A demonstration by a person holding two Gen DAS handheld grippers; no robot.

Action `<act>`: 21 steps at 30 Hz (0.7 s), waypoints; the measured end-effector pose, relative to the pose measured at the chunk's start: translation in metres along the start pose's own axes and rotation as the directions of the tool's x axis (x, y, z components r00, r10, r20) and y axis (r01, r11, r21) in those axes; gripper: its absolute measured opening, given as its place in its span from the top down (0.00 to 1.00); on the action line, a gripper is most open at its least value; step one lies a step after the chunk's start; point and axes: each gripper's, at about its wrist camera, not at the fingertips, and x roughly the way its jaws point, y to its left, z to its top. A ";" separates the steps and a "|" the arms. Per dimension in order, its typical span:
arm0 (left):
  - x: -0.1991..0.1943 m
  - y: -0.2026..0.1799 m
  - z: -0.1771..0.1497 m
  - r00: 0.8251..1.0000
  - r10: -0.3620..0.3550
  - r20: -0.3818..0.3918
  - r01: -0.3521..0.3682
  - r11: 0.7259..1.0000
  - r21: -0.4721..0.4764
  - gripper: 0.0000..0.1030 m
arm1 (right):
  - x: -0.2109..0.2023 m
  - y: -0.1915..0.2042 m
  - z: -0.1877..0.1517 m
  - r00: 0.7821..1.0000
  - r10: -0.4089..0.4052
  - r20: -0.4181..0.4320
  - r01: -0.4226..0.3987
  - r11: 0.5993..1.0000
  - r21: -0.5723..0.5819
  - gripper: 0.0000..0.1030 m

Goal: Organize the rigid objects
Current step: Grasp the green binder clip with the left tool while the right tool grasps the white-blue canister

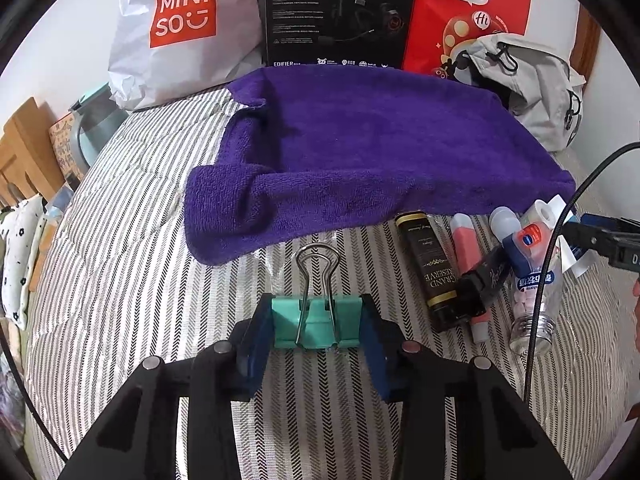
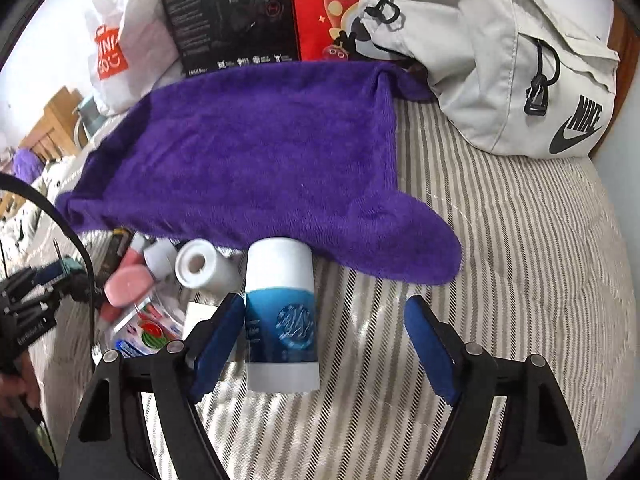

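- left tongs point(image 1: 316, 322) clenched on green binder clip point(image 1: 316, 320), bottom centre of frame, over striped bed point(image 1: 120, 280)
- right tongs point(image 2: 326, 320) spread wide, blue-white tube point(image 2: 282, 316) between them touching the left pad only
- purple towel point(image 2: 248, 160) mid-frame
- bottle pile point(image 1: 480, 272) right of clip

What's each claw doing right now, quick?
Left gripper: shut on the green clip.
Right gripper: open, holding nothing; its left pad is beside the blue-and-white bottle.
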 end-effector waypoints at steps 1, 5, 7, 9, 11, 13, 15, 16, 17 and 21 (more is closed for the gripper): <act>0.000 0.000 0.000 1.000 0.000 0.002 0.000 1.000 -0.001 0.62 | 0.002 0.001 -0.001 1.000 -0.001 -0.004 0.001 1.000 -0.005 0.22; 0.000 0.000 -0.001 1.000 -0.001 0.013 0.001 1.000 0.000 0.62 | 0.014 0.009 -0.003 1.000 -0.014 -0.004 0.014 0.999 -0.041 0.32; 0.000 0.000 -0.001 1.000 -0.003 0.020 0.003 1.000 0.003 0.62 | 0.014 0.016 -0.004 0.999 -0.032 0.025 0.034 0.996 -0.081 0.41; 0.000 0.000 -0.002 1.000 -0.004 0.022 0.004 1.000 0.004 0.62 | 0.012 0.016 -0.005 0.999 -0.017 0.030 0.020 0.995 -0.093 0.52; -0.001 0.000 -0.002 1.000 -0.006 0.018 0.006 1.000 0.010 0.62 | 0.009 0.015 -0.007 1.000 -0.001 0.024 0.003 0.994 -0.108 0.61; -0.001 0.001 -0.001 1.000 -0.009 0.014 0.009 1.000 0.006 0.62 | 0.007 0.011 -0.008 1.000 0.008 0.012 -0.007 0.995 -0.096 0.63; -0.001 0.000 -0.001 1.000 0.000 0.016 0.000 1.000 0.005 0.62 | 0.009 0.010 -0.006 1.000 0.013 0.017 -0.011 0.996 -0.085 0.62; -0.001 -0.001 -0.001 1.000 0.005 0.018 -0.005 1.000 0.007 0.62 | 0.009 0.010 -0.005 1.000 0.008 0.021 -0.007 0.997 -0.083 0.62; -0.001 -0.001 -0.001 1.000 0.007 0.020 -0.007 1.000 0.004 0.62 | 0.010 0.011 -0.004 1.000 0.006 0.025 -0.004 0.997 -0.082 0.62; 0.001 -0.001 0.001 1.000 0.002 0.030 -0.002 1.000 0.000 0.62 | 0.010 0.015 -0.005 0.999 -0.007 0.040 0.011 0.996 -0.092 0.63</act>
